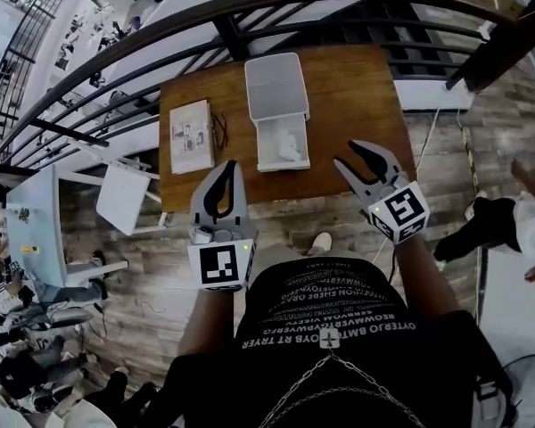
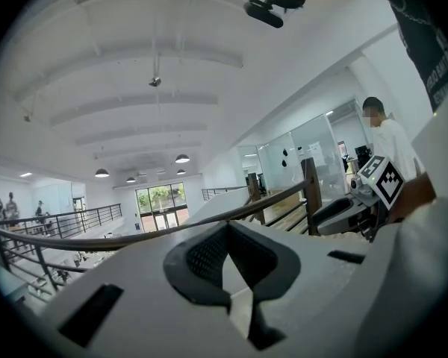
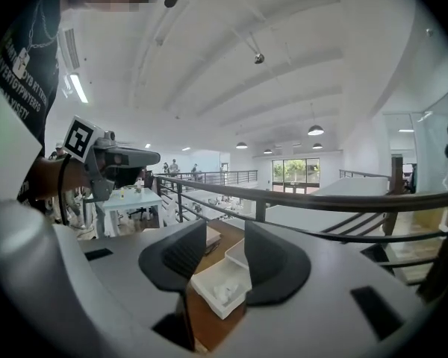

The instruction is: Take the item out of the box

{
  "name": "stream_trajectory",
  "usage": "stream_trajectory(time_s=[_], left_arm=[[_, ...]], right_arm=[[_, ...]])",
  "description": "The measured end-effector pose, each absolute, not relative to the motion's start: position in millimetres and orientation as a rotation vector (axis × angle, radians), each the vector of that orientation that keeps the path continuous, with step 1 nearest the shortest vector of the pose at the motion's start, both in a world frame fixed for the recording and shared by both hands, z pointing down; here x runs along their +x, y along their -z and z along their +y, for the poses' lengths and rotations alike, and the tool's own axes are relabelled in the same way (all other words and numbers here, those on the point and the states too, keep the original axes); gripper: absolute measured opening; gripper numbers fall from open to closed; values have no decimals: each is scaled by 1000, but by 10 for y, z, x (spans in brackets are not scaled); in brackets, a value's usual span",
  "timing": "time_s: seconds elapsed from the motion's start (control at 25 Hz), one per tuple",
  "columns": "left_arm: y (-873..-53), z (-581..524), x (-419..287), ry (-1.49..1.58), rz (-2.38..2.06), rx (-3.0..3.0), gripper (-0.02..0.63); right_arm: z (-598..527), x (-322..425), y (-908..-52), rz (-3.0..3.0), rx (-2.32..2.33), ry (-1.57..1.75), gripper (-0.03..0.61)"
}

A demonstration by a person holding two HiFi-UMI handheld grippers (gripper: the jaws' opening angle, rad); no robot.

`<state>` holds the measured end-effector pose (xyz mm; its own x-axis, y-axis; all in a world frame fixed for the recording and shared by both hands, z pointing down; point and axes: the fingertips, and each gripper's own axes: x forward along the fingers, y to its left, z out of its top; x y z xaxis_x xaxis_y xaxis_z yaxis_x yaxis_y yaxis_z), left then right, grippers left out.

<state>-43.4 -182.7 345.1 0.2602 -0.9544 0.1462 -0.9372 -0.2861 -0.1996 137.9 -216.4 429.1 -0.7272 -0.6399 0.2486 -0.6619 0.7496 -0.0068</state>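
An open white box (image 1: pixel 272 160) stands on the wooden table (image 1: pixel 357 96), and its lid (image 1: pixel 275 86) lies just behind it. A white wrapped item (image 1: pixel 291 144) lies inside the box. My right gripper (image 1: pixel 346 153) hovers over the table's front edge, right of the box, open with nothing between its fingers. In the right gripper view, the box (image 3: pixel 206 289) and the item (image 3: pixel 225 291) show between the right gripper's (image 3: pixel 218 233) jaws, some way ahead. My left gripper (image 1: pixel 231 165) is in front of the table, left of the box, its tips together on nothing. The left gripper's (image 2: pixel 225 230) own view faces the railing.
A booklet (image 1: pixel 191 135) and a pair of glasses (image 1: pixel 219 132) lie on the table's left part. A dark metal railing (image 1: pixel 250 12) curves behind the table. A white side table (image 1: pixel 125 196) stands to the left. A person (image 1: pixel 508 221) stands at the right on the wooden floor.
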Motion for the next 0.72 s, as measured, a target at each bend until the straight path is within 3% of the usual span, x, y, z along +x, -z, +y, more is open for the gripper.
stream_trajectory(time_s=[0.72], left_arm=[[-3280, -2119, -796, 301, 1818, -2428, 6]], right_arm=[[-2463, 989, -4986, -2616, 973, -257, 156]])
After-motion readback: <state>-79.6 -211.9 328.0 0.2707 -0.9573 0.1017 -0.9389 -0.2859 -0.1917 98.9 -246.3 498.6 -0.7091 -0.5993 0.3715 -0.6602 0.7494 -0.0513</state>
